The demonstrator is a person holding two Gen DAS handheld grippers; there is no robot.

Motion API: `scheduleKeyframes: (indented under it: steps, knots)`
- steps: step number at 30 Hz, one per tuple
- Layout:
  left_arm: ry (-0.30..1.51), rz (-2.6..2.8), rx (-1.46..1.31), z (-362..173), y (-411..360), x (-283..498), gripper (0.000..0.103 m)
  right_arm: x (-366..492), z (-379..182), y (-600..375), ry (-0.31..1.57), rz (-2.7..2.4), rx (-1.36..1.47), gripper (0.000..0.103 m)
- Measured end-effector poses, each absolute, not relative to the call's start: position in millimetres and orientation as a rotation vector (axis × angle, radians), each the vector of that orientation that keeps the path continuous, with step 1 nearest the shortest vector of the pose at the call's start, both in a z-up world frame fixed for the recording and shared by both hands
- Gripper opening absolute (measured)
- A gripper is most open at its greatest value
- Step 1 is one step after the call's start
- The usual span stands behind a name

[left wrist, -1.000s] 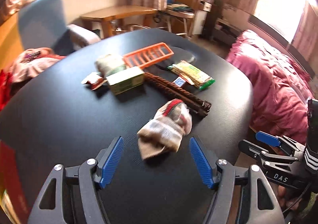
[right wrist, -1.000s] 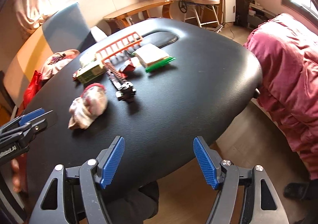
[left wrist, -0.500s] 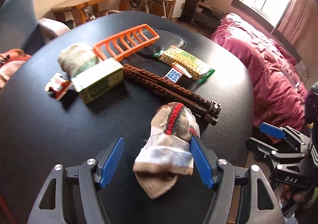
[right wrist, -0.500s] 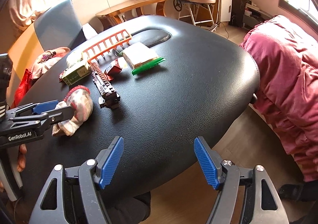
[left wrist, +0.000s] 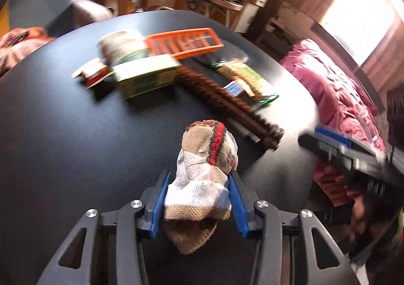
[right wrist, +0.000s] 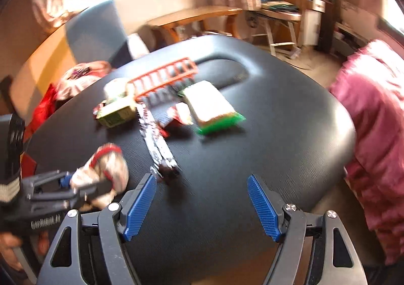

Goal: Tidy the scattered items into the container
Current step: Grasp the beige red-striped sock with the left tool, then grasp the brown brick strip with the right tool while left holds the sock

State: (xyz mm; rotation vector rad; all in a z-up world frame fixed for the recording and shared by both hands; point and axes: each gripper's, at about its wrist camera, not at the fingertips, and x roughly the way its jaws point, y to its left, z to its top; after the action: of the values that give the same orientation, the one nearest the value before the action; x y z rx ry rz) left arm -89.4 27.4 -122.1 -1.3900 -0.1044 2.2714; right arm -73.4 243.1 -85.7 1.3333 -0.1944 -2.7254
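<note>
Brown track (left wrist: pixel 227 105) (blurred, perhaps touching) beside sock (left wrist: pixel 209 166)

Blurred: green box (left wrist: pixel 147 75) lettering unreadable; orange rack (left wrist: pixel 184 41) bars smeared. Sock (left wrist: pixel 204 184) underside hidden by left tongs (left wrist: pixel 198 203). Right tongs (right wrist: pixel 202 206) bases cut off.

Left gripper (left wrist: pixel 199 199) clamped, right gripper (right wrist: pixel 202 206) agape

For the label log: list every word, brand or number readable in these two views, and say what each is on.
"GenRobot.AI", blurred, only roughly legible: on the left gripper body, seen from the right wrist.
Green box: print too blurred to read.
Snack packet and small blue-and-white wrapper: print too blurred to read.
Sock: no text.
</note>
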Motion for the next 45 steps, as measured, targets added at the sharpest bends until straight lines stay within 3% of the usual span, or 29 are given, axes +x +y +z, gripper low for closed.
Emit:
scheduleKeyframes:
  steps: [8,10,13,15,25,27,29,30,39,41,45]
  knots:
    - [-0.265,2.382,-1.434,-123,-37,-52,0.046,-135,-111,207,-0.058,-2.519,1.439,0.075]
    - [-0.287,2.413,-1.437,-123,-50,-43,0.046,-146,-119,197,0.01,-2.488,1.473,0.068]
    - [-0.313,2.444,-1.441,-123,-64,-31,0.046,-147,-117,184,0.093,-2.474,1.468,0.03]
    - [-0.332,2.46,-1.44,-124,-72,-22,0.046,-141,-115,177,0.124,-2.449,1.469,0.024]
    - [-0.355,2.498,-1.436,-125,-88,12,0.049,-65,-116,152,0.113,-2.362,1.427,0.026]
    - [-0.365,2.494,-1.436,-124,-89,14,0.053,-55,-117,149,0.097,-2.355,1.419,0.033]
    - [-0.387,2.498,-1.436,-124,-92,16,0.055,-51,-116,148,0.076,-2.353,1.412,0.051]
    - [-0.392,2.502,-1.438,-123,-93,16,0.057,-51,-115,149,0.07,-2.358,1.409,0.055]
    - [-0.361,2.522,-1.45,-122,-97,10,0.058,-70,-117,149,0.129,-2.402,1.466,0.051]
    - [-0.352,2.519,-1.451,-122,-95,8,0.058,-70,-116,144,0.181,-2.408,1.462,0.039]
    - [-0.334,2.524,-1.452,-124,-92,6,0.058,-73,-115,136,0.245,-2.404,1.463,0.032]
